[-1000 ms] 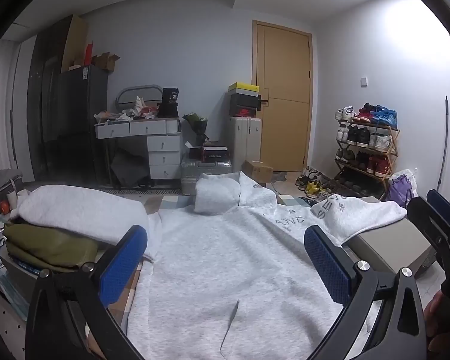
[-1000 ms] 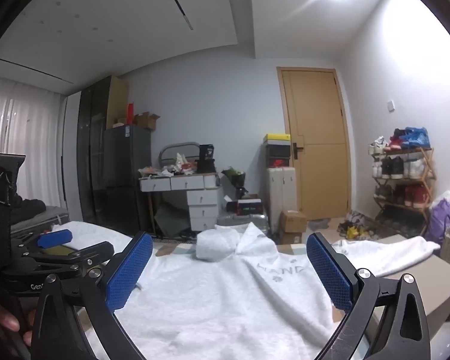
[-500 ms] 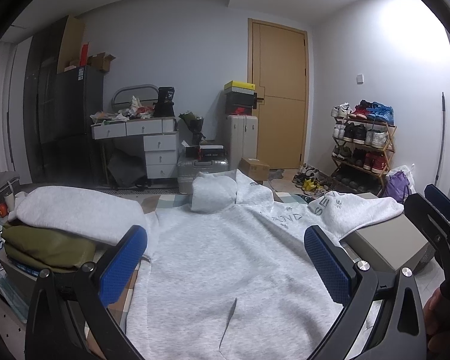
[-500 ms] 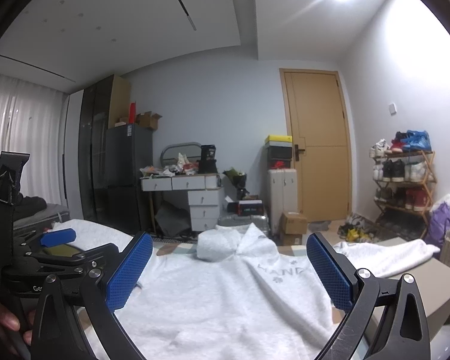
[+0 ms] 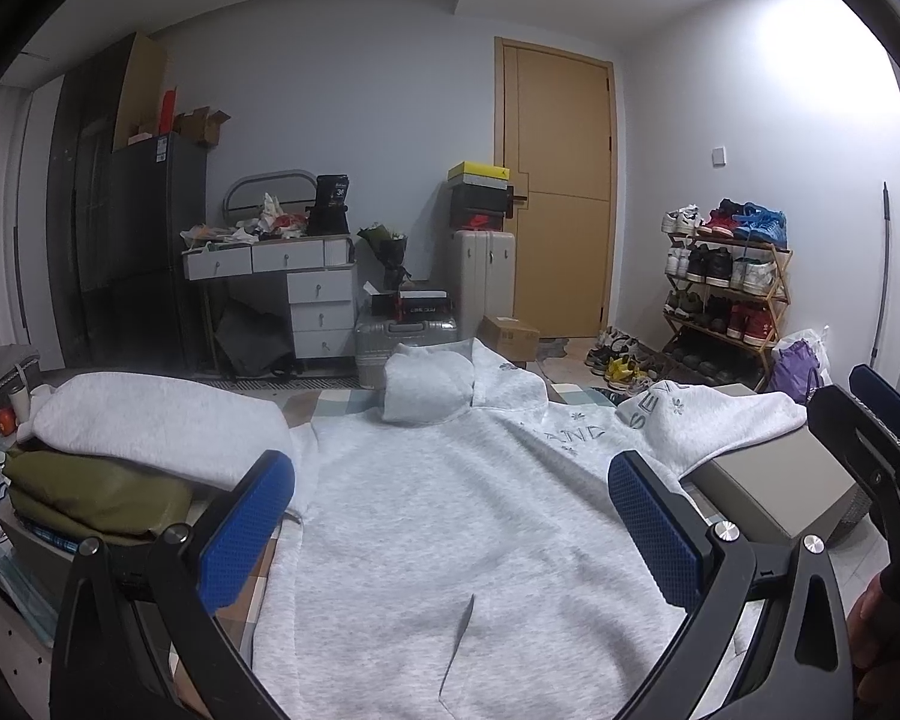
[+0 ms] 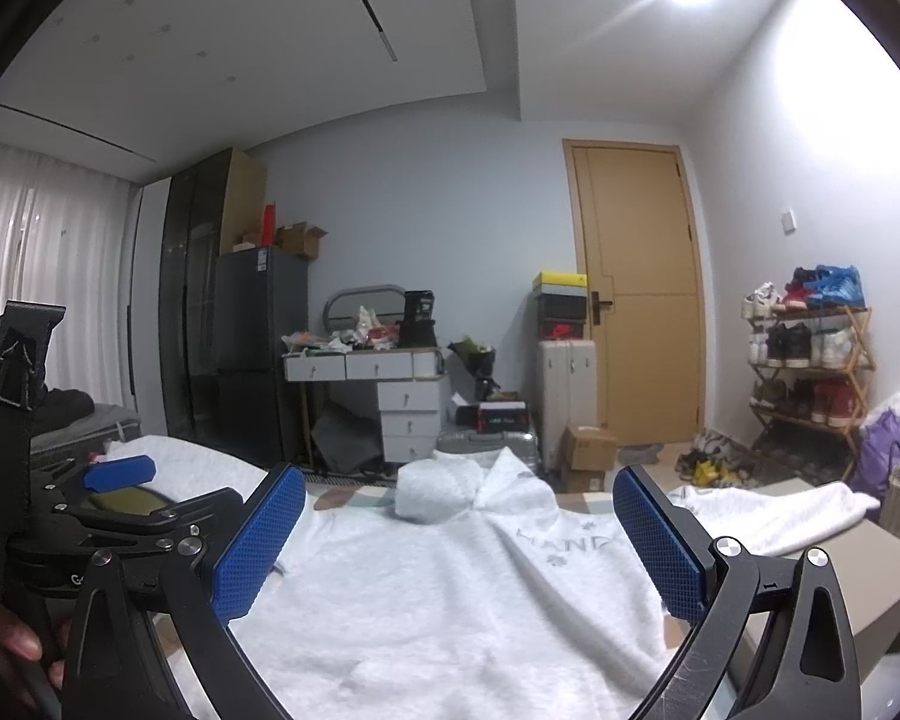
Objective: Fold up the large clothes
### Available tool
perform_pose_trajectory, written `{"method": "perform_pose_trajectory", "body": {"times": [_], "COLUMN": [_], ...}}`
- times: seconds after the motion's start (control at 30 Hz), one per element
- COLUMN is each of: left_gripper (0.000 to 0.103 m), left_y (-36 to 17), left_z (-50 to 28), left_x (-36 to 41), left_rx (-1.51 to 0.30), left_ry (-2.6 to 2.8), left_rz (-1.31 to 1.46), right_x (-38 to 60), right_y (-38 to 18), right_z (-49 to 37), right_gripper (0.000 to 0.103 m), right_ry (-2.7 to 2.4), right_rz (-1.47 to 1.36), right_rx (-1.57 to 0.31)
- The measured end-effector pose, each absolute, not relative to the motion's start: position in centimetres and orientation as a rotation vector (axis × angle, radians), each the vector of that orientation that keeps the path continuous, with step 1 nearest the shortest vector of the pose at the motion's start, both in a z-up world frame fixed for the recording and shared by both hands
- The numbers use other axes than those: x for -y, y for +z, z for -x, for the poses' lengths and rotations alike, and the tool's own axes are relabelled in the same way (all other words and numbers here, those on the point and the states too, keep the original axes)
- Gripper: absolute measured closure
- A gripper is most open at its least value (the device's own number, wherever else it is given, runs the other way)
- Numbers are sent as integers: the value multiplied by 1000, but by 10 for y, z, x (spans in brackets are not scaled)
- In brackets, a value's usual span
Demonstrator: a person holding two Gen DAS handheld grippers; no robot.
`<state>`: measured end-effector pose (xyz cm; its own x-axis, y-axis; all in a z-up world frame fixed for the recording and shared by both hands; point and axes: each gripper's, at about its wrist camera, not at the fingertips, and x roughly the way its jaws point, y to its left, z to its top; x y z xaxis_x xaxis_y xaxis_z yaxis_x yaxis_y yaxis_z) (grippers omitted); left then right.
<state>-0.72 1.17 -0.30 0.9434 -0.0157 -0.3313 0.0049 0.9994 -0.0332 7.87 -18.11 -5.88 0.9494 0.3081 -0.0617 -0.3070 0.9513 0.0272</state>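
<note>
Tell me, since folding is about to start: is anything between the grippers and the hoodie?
Nothing visible. The left gripper and right gripper are both open above the grey hoodie, with only air between.

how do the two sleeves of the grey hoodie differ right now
The left sleeve lies over a stack of folded clothes, with an olive garment right under it; the right sleeve drapes over a beige box. The right sleeve shows printed letters and a small flower; the left sleeve looks plain from here. Both are the same light grey fleece, spread outward from the hoodie, and neither is folded in yet.
</note>
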Motion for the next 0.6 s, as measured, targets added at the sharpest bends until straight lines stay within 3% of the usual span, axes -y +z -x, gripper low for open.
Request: {"method": "perform_pose_trajectory", "body": {"times": [0.6], "left_gripper": [1], "left_y": [-9], "left_z": [12], "left_x": [-10], "left_rx": [-344], "left_ry": [-13], "left_rz": [35], "right_x": [184], "right_y": [-62], "right_z": [-80], "right_gripper": [0], "right_ry": [310], "right_rz": [-23], "right_rx": [-73]}}
